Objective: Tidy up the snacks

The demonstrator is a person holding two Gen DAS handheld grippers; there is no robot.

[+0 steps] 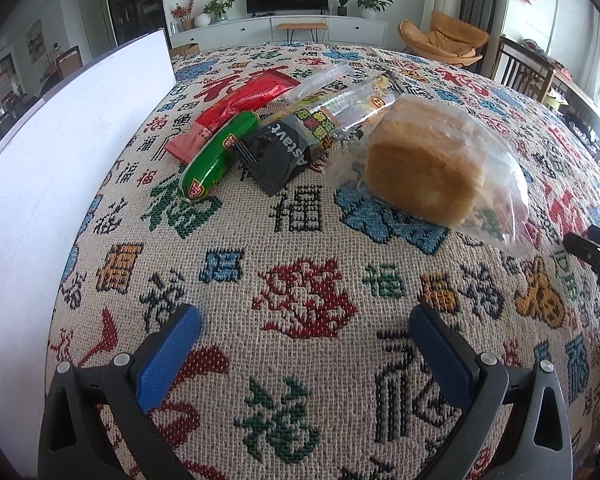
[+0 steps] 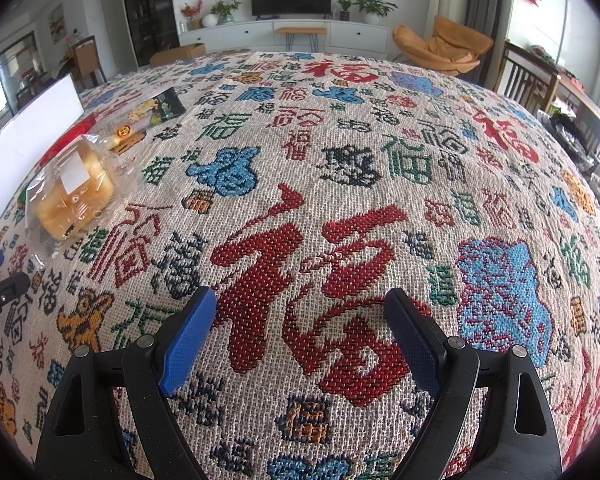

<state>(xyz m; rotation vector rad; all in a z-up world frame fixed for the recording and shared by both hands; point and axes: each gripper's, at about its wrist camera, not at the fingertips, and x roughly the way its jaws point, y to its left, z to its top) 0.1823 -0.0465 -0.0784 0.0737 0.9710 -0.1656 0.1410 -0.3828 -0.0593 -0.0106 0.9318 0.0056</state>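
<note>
Left gripper (image 1: 305, 322) and right gripper (image 2: 300, 308) both gaped wide, empty, over the patterned tablecloth (image 1: 300, 248). The bagged bread (image 1: 424, 164) lay nearest — at the left gripper's one o'clock; beyond it, at eleven, the green sausage (image 1: 220, 156) ran near-to-far.

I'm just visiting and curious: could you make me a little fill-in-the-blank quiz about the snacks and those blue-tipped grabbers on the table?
1. The sausage has a ____ wrapper.
2. The bread is sealed in a ____ plastic bag.
3. The left hand-held gripper holds ____.
4. The pads of the right hand-held gripper are ____ in colour.

Missing words: green; clear; nothing; blue.
</note>
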